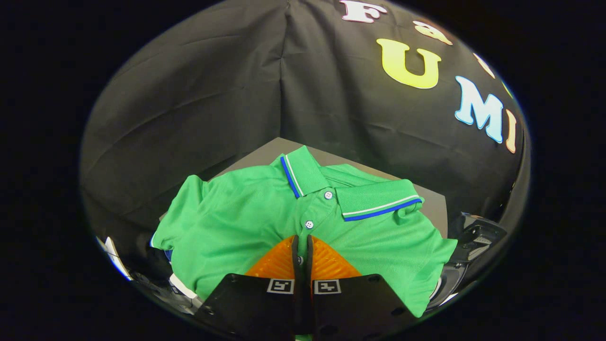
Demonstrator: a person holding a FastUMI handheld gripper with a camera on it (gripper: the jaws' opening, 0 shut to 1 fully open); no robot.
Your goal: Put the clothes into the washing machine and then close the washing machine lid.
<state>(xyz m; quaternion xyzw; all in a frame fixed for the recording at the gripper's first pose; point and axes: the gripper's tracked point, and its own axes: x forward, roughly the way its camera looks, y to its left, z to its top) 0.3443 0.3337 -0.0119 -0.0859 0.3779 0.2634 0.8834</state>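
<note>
A green polo shirt (236,222) with blue and white trim on its collar (378,203) spreads out just ahead of and under my fingers, its front facing me. My gripper (301,246) is shut on the shirt's button placket, a fold of green cloth and one button pinched between the two fingers. Two more white buttons (309,224) sit just beyond the fingertips. The sleeves droop down on both sides of the fingers.
A grey tabletop (284,147) lies behind the shirt, against the black cloth wall. A dark machine part (476,239) shows low to the right of the shirt. Some white and dark pieces (113,255) show low to the left.
</note>
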